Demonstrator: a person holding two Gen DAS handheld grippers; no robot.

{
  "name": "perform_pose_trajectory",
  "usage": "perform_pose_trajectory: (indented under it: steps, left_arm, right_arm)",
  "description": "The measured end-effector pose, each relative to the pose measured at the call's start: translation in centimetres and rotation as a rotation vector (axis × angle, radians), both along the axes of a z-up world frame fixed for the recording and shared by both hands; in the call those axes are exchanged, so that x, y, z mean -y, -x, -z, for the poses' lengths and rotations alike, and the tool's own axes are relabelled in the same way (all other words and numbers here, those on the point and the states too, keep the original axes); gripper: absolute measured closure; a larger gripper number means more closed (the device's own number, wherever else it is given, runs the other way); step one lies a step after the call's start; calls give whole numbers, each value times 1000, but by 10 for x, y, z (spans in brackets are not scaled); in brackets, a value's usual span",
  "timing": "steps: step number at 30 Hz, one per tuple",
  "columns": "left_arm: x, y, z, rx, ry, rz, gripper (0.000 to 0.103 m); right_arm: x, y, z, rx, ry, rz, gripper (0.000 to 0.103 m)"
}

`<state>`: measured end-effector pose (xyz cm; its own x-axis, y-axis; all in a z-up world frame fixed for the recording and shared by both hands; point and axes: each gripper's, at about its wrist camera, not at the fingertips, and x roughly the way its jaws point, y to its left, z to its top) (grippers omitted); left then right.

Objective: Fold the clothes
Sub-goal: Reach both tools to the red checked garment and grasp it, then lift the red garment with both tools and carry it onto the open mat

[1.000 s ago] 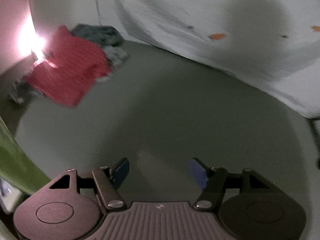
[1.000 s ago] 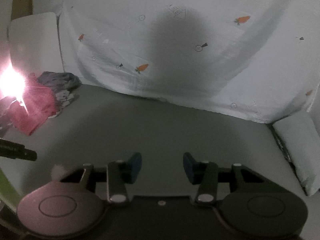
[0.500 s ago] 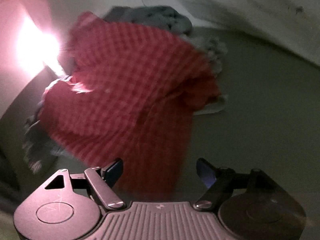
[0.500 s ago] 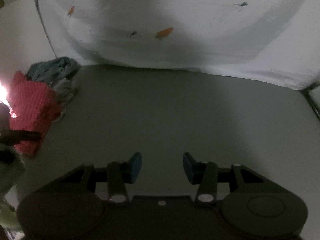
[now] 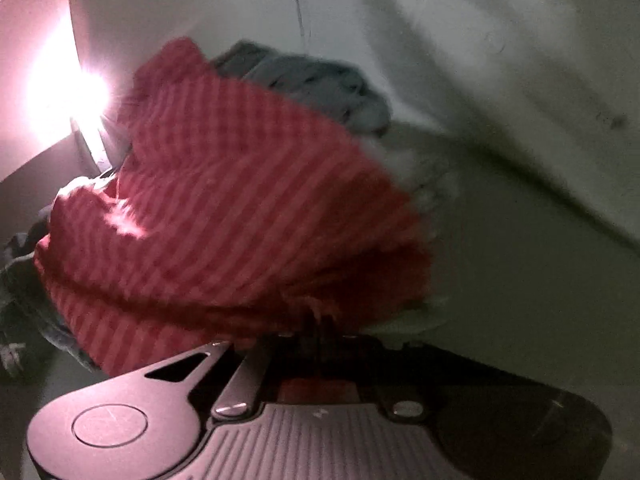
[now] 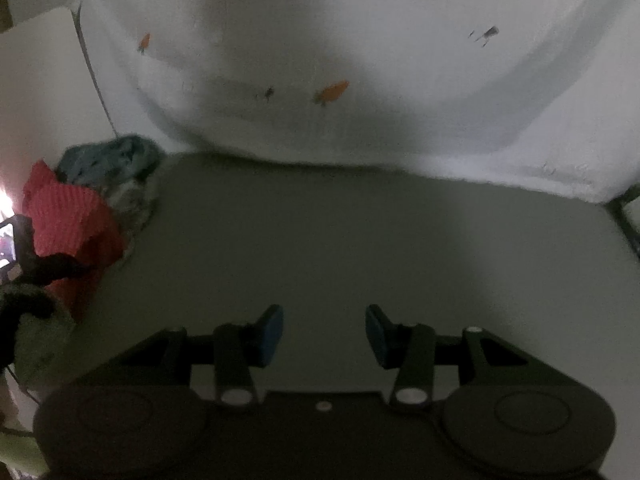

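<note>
A red checked cloth (image 5: 240,216) lies bunched on a pile of clothes at the left end of a grey surface. My left gripper (image 5: 318,330) is shut on the near edge of the red cloth; the fabric covers its fingertips. The red cloth also shows at the left in the right wrist view (image 6: 68,216), with the left gripper (image 6: 60,266) dark against it. My right gripper (image 6: 324,334) is open and empty, low over the bare grey surface (image 6: 360,240).
A blue-grey garment (image 5: 320,84) and pale clothes lie behind the red cloth. A white sheet with carrot prints (image 6: 360,60) hangs along the back. A bright lamp (image 5: 60,92) glares at the left. A green cloth (image 6: 36,344) is at the left edge.
My left gripper has moved in to the red cloth and closed on its near edge. My right gripper has stayed open, shifting slightly closer to the surface.
</note>
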<state>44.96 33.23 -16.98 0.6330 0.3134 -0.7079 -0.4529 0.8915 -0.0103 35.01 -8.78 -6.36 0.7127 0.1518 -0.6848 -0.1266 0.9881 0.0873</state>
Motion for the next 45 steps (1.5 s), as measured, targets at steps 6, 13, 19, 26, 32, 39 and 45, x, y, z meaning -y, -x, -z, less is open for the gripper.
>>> perform_pose_trajectory:
  steps: [6, 13, 19, 26, 32, 39, 45]
  left_arm:
    - [146, 25, -70, 118, 43, 337, 103]
    - [410, 74, -95, -5, 355, 902, 60]
    - [458, 115, -93, -57, 198, 996, 40]
    - [300, 126, -64, -143, 243, 514, 37]
    - [171, 144, -53, -108, 257, 246, 37]
    - [111, 145, -38, -149, 231, 211, 37]
    - [88, 131, -17, -194, 218, 253, 37]
  right_arm:
    - [83, 13, -14, 65, -45, 69, 56]
    - [184, 40, -16, 94, -27, 207, 56]
    - [205, 54, -10, 97, -2, 189, 57]
    - [118, 55, 12, 64, 36, -75, 57]
    - [43, 56, 30, 36, 68, -302, 59]
    - [-77, 40, 54, -50, 41, -535, 62]
    - [-130, 27, 88, -158, 230, -499, 72]
